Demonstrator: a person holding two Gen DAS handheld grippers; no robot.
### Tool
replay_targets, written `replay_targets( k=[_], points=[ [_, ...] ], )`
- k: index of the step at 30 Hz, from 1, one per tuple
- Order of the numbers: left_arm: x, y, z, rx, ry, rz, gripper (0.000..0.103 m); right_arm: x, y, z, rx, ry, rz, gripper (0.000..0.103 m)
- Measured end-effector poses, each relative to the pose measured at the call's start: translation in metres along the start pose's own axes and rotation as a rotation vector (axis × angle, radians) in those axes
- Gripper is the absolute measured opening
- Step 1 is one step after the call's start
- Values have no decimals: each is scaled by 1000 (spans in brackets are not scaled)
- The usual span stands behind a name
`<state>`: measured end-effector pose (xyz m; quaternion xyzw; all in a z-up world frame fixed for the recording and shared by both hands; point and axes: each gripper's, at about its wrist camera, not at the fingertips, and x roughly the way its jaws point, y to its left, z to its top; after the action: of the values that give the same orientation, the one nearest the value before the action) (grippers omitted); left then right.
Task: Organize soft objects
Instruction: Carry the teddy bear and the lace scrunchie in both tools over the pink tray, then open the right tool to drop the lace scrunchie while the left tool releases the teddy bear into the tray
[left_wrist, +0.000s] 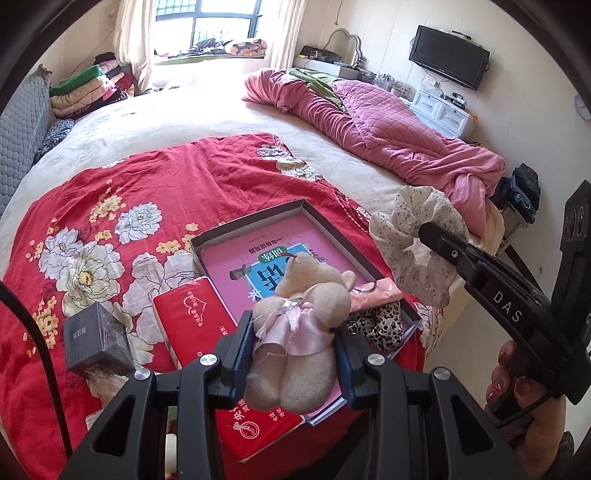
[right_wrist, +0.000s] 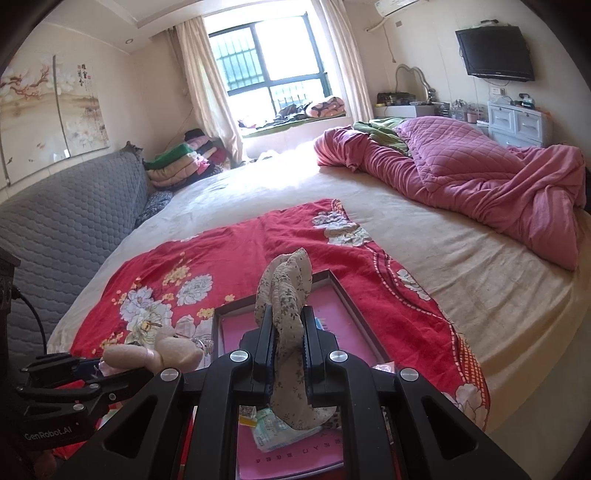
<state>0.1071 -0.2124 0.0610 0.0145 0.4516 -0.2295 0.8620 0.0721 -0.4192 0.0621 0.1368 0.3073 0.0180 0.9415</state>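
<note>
Hand-held gripper on the left (left_wrist: 295, 347) clamps a cream plush toy (left_wrist: 299, 325) by its waist, head forward, directly above the shallow box (left_wrist: 258, 218) near the bed's (left_wrist: 184, 118) near edge; the right hand-held gripper (right_wrist: 290, 343), closed tight, pinches a floral scrunchie (right_wrist: 286, 295) just right of it. Inside the box: 1 pink book (left_wrist: 229, 266), leopard-print fabric (left_wrist: 380, 325)

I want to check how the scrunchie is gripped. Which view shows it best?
The left wrist view: the whole floral scrunchie shows, pinched at one edge by the right gripper. The right wrist view shows it edge-on, squeezed flat.
</note>
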Motion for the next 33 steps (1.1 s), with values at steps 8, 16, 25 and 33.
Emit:
replay_targets(
  k=[8, 16, 25, 33],
  points=[
    [25, -12, -3, 16, 40, -8, 39, 5, -17, -5, 26, 18, -12, 12],
    [57, -26, -2, 37, 84, -18, 39, 12, -28, -10, 53, 36, -14, 12],
    [88, -43, 0, 69, 123, -36, 39, 18, -34, -12, 56, 47, -1, 12],
    [115, -51, -1, 88, 171, -40, 39, 22, -43, -14, 90, 48, 22, 12]
  ],
)
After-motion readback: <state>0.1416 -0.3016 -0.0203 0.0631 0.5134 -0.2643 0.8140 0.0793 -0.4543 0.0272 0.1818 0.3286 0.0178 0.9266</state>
